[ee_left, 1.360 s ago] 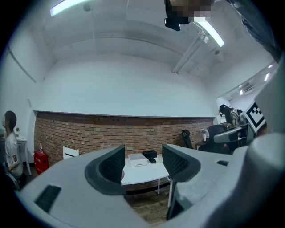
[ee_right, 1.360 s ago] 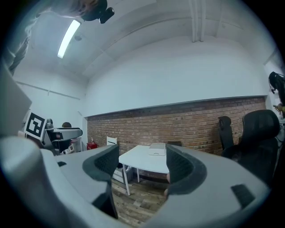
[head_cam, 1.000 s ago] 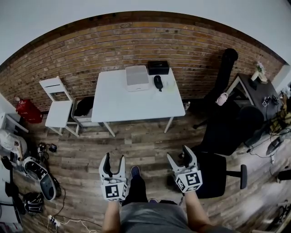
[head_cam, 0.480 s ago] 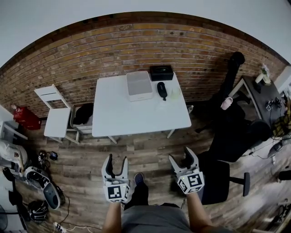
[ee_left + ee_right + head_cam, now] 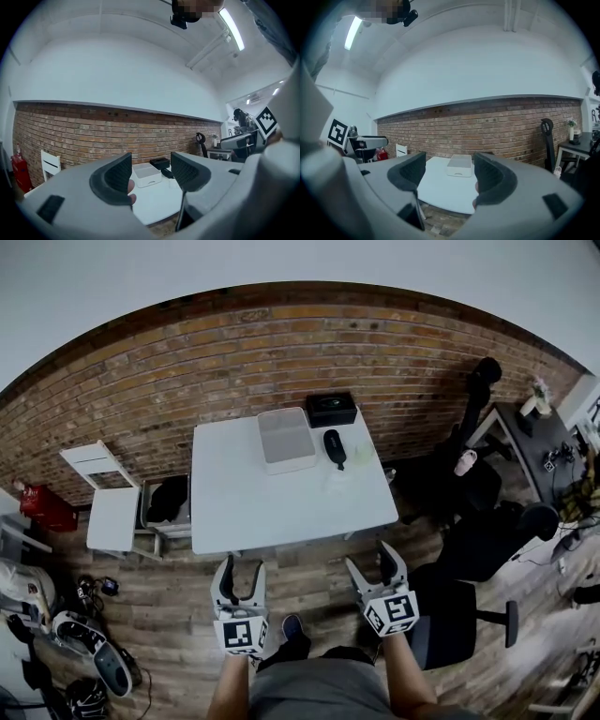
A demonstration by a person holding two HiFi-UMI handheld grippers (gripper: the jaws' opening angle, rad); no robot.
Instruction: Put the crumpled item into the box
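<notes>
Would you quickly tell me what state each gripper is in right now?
Left gripper: jaws open, holding nothing.
Right gripper: jaws open, holding nothing.

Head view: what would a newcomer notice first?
The white table stands mid-frame against the brick wall, with a white box and a black case at its far edge. At the bottom, the left gripper and right gripper point toward it, fingers apart and empty, short of its near edge.
</notes>
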